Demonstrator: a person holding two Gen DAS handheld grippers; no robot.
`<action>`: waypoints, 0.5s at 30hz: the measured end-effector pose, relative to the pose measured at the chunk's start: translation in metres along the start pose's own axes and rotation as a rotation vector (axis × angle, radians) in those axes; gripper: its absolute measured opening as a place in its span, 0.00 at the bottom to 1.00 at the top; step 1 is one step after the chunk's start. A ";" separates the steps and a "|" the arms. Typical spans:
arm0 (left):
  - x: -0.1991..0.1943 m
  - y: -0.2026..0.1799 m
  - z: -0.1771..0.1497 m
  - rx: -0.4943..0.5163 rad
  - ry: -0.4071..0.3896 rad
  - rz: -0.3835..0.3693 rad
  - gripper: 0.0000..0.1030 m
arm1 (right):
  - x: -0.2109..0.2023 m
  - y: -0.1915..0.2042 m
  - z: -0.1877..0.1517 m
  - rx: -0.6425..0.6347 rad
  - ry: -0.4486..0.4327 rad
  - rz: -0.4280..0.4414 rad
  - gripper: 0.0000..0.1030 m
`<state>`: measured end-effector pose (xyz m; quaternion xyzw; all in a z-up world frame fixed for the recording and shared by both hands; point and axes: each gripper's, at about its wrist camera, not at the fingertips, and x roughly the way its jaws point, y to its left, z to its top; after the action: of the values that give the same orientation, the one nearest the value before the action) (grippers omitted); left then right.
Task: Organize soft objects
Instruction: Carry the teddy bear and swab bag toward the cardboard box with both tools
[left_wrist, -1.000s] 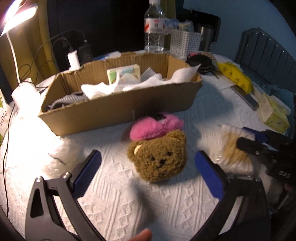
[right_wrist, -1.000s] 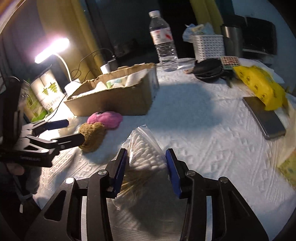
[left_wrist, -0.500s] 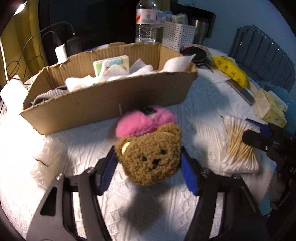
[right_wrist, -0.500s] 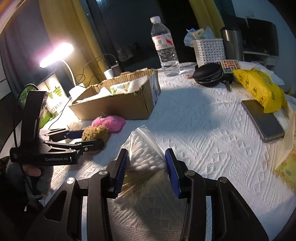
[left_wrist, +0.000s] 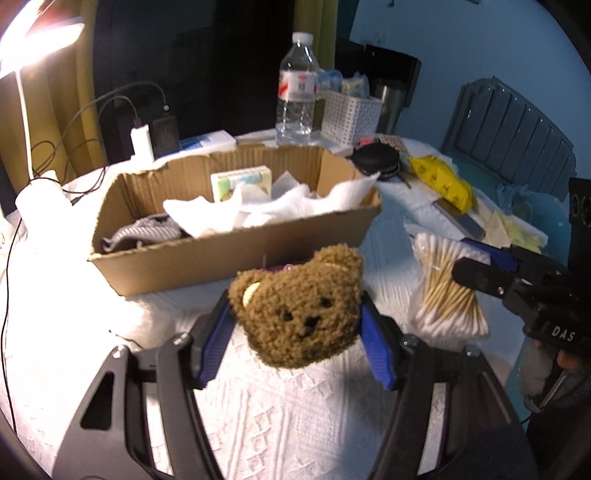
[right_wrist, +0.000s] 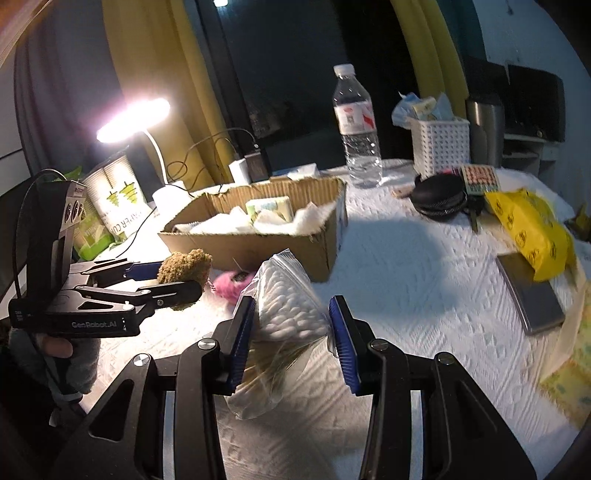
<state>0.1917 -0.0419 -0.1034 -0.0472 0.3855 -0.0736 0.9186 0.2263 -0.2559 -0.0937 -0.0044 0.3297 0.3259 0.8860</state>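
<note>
Item: brown bear plush (left_wrist: 299, 314). Held clear of tabletop (left_wrist: 295, 424), just before cardboard box (left_wrist: 236, 254); left gripper (left_wrist: 295, 332) jaws had just been closing, clamped on bear's sides.
Item: bag of cotton swabs (right_wrist: 288, 317). Held between right gripper (right_wrist: 291, 332) jaws, pinched, lifted off tabletop.
Item: pink plush (right_wrist: 232, 284). Lay on tabletop before box.
Handling advice: carry bear over box's near wall, keep squeeze light, lower onto white tissues (left_wrist: 229, 214), then release; avoid crowding right gripper nearby.
</note>
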 end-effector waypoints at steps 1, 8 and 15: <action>-0.003 0.002 0.001 -0.003 -0.008 -0.003 0.63 | 0.000 0.002 0.002 -0.004 -0.003 -0.002 0.42; -0.014 0.014 0.009 -0.014 -0.046 -0.027 0.63 | 0.002 0.013 0.022 -0.038 -0.026 -0.010 0.42; -0.018 0.023 0.024 -0.002 -0.087 -0.029 0.63 | 0.008 0.023 0.046 -0.073 -0.049 -0.016 0.42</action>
<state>0.1987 -0.0154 -0.0769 -0.0570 0.3443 -0.0845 0.9333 0.2442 -0.2234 -0.0578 -0.0314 0.2955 0.3309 0.8957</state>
